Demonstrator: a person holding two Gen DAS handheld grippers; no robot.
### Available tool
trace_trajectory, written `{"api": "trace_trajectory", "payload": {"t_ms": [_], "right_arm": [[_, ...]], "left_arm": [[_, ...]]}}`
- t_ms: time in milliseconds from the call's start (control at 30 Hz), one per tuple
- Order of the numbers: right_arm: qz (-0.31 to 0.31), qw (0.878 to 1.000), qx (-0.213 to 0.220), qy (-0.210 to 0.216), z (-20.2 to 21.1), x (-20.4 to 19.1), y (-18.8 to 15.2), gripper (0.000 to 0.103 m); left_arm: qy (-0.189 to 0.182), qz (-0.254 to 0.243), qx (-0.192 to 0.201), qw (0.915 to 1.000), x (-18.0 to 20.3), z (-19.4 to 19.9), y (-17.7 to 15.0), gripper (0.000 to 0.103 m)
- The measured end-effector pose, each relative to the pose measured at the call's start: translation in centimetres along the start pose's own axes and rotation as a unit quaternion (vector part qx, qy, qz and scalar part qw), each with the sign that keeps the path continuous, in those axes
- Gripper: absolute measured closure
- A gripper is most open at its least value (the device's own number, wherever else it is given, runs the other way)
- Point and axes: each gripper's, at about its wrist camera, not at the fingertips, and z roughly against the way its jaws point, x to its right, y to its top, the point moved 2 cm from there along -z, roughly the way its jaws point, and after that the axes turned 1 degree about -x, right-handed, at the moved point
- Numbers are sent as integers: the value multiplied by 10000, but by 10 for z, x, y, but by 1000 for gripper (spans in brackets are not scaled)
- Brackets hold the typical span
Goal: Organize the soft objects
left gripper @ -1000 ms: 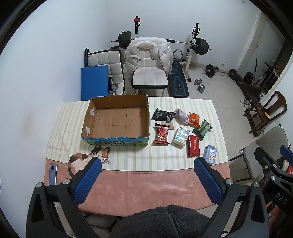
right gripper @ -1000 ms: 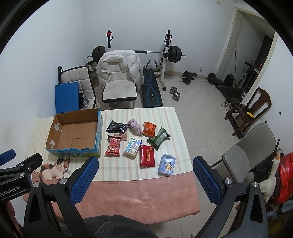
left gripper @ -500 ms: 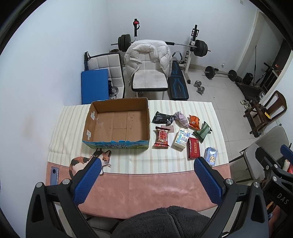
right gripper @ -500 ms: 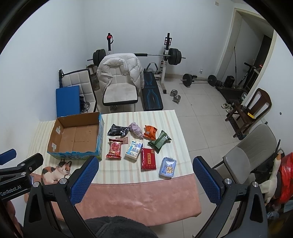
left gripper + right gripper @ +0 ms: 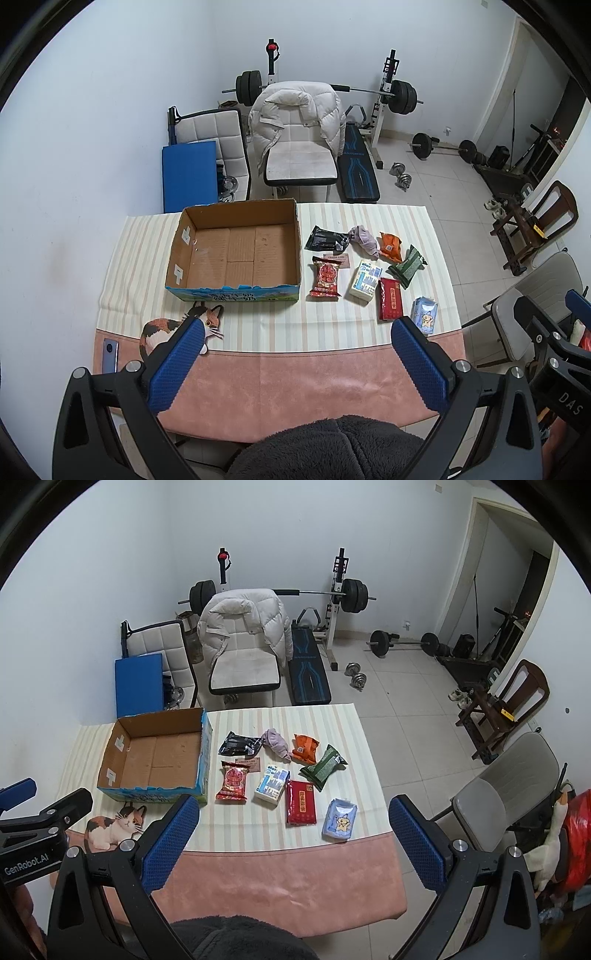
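- A phone lies flat at the far left of the counter, on the pink part of the cloth.
- A cat-shaped mat lies just right of the phone, partly hidden in the left wrist view by a blue finger pad.
- The left gripper hangs high above the near edge of the counter with its jaws spread wide and nothing between them.
- An open cardboard box sits on the striped cloth on the left half of the counter; only its bare floor shows inside.
- Just right of the box lie a black packet at the back and a red snack bag nearer the front, with a small card between them.
- A purple cloth bundle lies crumpled right of the black packet, touching an orange packet.
- A white and blue tissue pack sits in front of the bundle; a red tissue pack lies just beside it.
- A green packet lies tilted near the right edge of the counter.
- A light blue tissue pack is the nearest thing at the right edge.
- The right gripper also hangs above the near edge, jaws wide apart and holding nothing, well apart from every pack.
- A grey chair stands on the floor right of the counter.
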Motion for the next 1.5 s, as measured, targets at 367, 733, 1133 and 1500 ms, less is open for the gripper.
{"api": "trace_trajectory", "payload": {"t_ms": [367,733,1133,1500], "right_arm": [[-9,10000,-7,29,0,-4,5,0],[-386,9985,-315,220,-35,19,5,0],[-1136,9740,-1961,14,-263,107,-33,0],[-1394,9412,-3041,471,-451,128,-97,0]], "left_arm": [[-16,3,5,10000,2,0,0,0],[39,-115,-122,9999,16,-42,17,0],[-359,-585,-1497,9864,83,-253,54,0],[-308,-1551,-2842,9456,172,-445,36,1]]}}
